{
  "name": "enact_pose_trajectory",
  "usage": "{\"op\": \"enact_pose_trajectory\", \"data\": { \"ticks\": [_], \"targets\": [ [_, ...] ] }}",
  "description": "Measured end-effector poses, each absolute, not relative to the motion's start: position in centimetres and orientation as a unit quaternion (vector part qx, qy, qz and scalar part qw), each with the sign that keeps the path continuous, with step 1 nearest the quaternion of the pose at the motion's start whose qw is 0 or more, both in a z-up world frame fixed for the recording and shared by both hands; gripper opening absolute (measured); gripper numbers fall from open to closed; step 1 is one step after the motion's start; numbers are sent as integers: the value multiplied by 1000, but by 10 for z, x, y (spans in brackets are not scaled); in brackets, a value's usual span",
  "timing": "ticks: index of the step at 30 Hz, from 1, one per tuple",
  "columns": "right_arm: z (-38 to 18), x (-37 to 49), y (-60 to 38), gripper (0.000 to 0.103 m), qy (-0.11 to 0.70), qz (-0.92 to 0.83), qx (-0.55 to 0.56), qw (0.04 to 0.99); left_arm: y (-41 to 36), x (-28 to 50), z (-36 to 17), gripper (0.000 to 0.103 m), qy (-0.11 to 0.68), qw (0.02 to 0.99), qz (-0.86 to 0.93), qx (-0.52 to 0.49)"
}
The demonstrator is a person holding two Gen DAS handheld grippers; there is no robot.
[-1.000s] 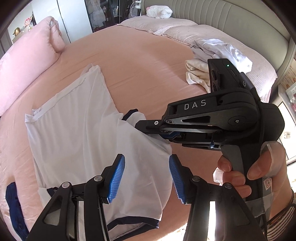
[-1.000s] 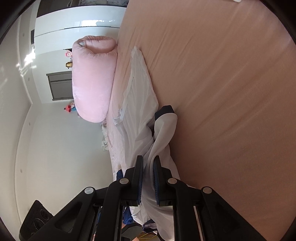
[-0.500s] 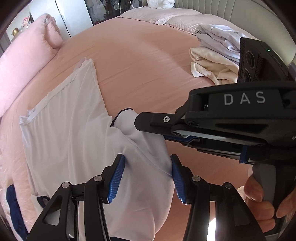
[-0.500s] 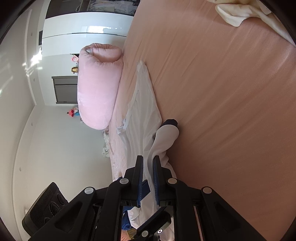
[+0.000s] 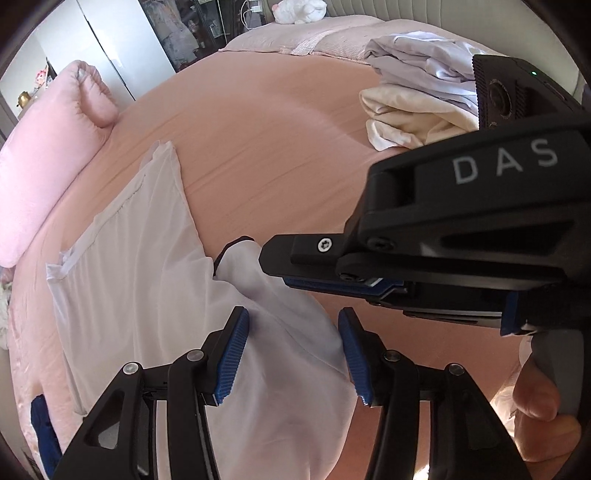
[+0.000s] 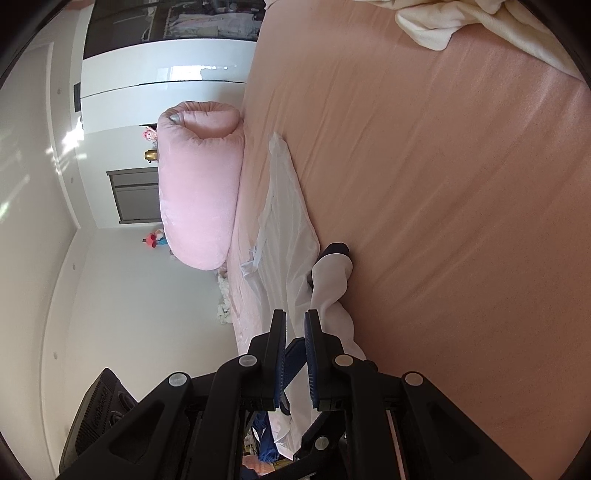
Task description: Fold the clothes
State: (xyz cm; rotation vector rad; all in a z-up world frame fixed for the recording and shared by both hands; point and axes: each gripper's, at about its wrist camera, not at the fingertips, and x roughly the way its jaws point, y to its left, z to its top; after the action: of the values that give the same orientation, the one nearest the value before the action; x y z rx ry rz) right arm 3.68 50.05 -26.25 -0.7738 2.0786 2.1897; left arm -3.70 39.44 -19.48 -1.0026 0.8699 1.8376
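Note:
A white shirt [image 5: 147,277] with dark navy trim lies spread on the pink bed [image 5: 258,129]. My right gripper [image 5: 291,273] comes in from the right and is shut on the shirt's sleeve, holding it lifted a little; the navy cuff [image 5: 236,243] shows beyond it. In the right wrist view the gripper [image 6: 295,343] has its jaws nearly together with the white sleeve [image 6: 328,280] running out ahead. My left gripper [image 5: 291,343] is open just above the shirt's raised fold, with cloth between and below its blue pads [image 5: 232,354].
A pile of white and cream clothes [image 5: 417,99] sits at the bed's far right, also in the right wrist view [image 6: 461,22]. A long pink bolster [image 5: 48,155] lies along the left edge. Pillows [image 5: 317,37] and a headboard are at the back. Bare sheet lies in the middle.
My right gripper has carried the sleeve up and toward the camera, looming larger. The left gripper has closed in on the lifted fold; its jaws stay open.

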Motion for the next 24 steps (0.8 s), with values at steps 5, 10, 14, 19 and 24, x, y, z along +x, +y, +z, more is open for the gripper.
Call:
{"op": "enact_pose_trajectory", "data": {
  "ticks": [5,10,14,19,24],
  "targets": [
    [-262,38,500,11,667,701,-252,14,385,-53,-203,38,317,435,727,-426],
    [-265,36,499,11,668,697,-261,19,377,-69,-206,34,326,407,740,-424],
    [-271,33,497,11,670,689,-273,26,366,-88,-207,34,280,411,738,-456],
    [-277,29,496,60,673,680,-288,35,361,-102,-208,35,265,401,739,-472],
    [-284,23,494,60,676,670,-303,42,357,-105,-205,36,260,398,741,-473]
  ]
}}
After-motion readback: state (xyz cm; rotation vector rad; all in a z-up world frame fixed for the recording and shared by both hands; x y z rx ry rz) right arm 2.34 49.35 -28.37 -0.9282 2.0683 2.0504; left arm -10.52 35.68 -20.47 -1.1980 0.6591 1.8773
